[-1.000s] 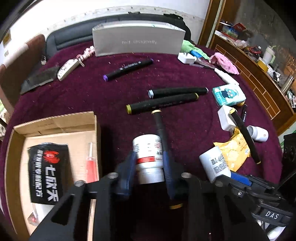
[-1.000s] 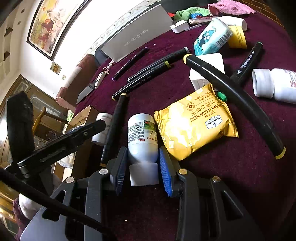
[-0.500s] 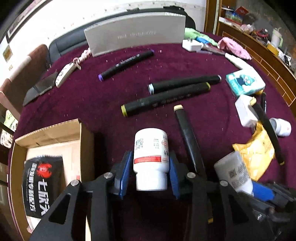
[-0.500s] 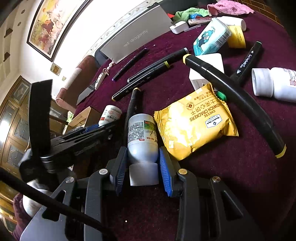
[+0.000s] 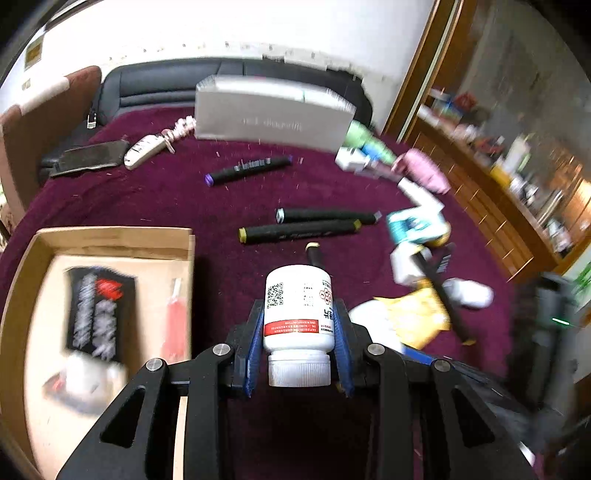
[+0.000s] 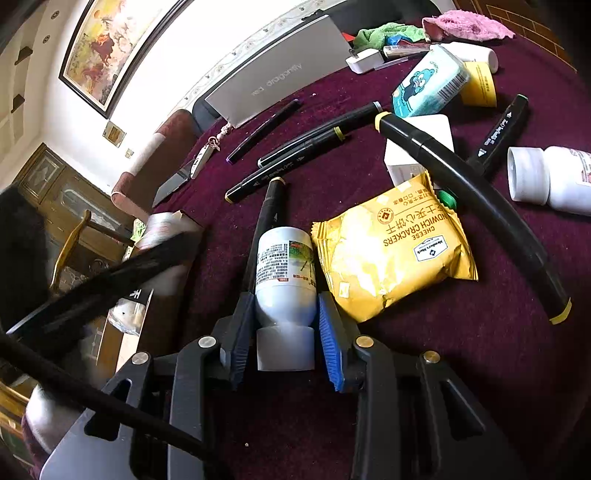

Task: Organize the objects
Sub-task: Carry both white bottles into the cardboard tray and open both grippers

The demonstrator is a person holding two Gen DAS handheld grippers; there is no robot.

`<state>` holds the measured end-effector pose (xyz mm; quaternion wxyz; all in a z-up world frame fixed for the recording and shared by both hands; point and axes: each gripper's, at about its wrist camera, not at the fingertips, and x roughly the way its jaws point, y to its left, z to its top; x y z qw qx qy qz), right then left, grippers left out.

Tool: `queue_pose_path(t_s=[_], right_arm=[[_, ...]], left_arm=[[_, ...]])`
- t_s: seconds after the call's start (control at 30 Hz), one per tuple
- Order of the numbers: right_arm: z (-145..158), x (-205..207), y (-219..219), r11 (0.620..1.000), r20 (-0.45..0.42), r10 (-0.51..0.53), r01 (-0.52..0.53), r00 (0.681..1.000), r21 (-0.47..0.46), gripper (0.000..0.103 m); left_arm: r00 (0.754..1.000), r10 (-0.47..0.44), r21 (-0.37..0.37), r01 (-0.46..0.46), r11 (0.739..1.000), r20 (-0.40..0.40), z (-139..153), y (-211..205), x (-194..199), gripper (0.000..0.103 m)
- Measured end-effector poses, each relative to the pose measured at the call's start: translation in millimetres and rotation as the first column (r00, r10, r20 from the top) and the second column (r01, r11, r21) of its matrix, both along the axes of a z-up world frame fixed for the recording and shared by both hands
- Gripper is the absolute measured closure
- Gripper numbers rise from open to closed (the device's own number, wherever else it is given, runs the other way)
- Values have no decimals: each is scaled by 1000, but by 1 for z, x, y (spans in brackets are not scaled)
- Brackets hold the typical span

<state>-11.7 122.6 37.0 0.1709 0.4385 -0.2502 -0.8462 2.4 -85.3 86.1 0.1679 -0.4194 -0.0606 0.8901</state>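
Note:
My left gripper (image 5: 297, 332) is shut on a white pill bottle with a red band (image 5: 298, 314), held above the maroon cloth just right of an open cardboard box (image 5: 110, 240). The box holds a black packet (image 5: 98, 314) and a red tube (image 5: 175, 317). My right gripper (image 6: 284, 328) is shut on a white bottle with a green label (image 6: 286, 269) that lies on the cloth beside a yellow cracker packet (image 6: 391, 243). The blurred left gripper (image 6: 110, 273) shows at the left of the right wrist view.
Several black markers (image 5: 299, 230) lie across the cloth; one long marker (image 6: 469, 199) rests over a white box (image 6: 417, 147). A grey box (image 5: 273, 118), a blue tissue pack (image 6: 428, 85), another white bottle (image 6: 550, 177), a pink cloth (image 6: 469, 24) and a folding knife (image 5: 146, 151) lie farther off.
My left gripper has lifted its bottle and swung left towards the cardboard box; its view is motion-blurred. My right gripper has stayed shut on its bottle in the same spot.

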Motion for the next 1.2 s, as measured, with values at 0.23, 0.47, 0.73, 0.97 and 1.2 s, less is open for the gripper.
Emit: queue_pose_path(t_s=[0.23,0.47,0.73,0.97,1.2], right_arm=[[-3,1,8,997,20,-9,10,1000,-82,71],[57,25,-17,963,-29,84,-89,996,-253,71],[100,-8,-139,930,-9,243,-236,970,-280,70],[37,-64,-234,946,185,256,-206,949,-251,70],[20,-88,-259,971,200,213,-185,956,-153,70]], left_arm=[[991,81,55,-75,996,-111,52,-77,65,74],[970,205,21,-204,979,-127,59,-155,73,74],[959,284,38,-284,958,6,12,-200,20,74],[948,303,60,-309,949,95,-29,-220,-24,74],[953,277,84,-288,954,126,-47,-222,-44,74]])
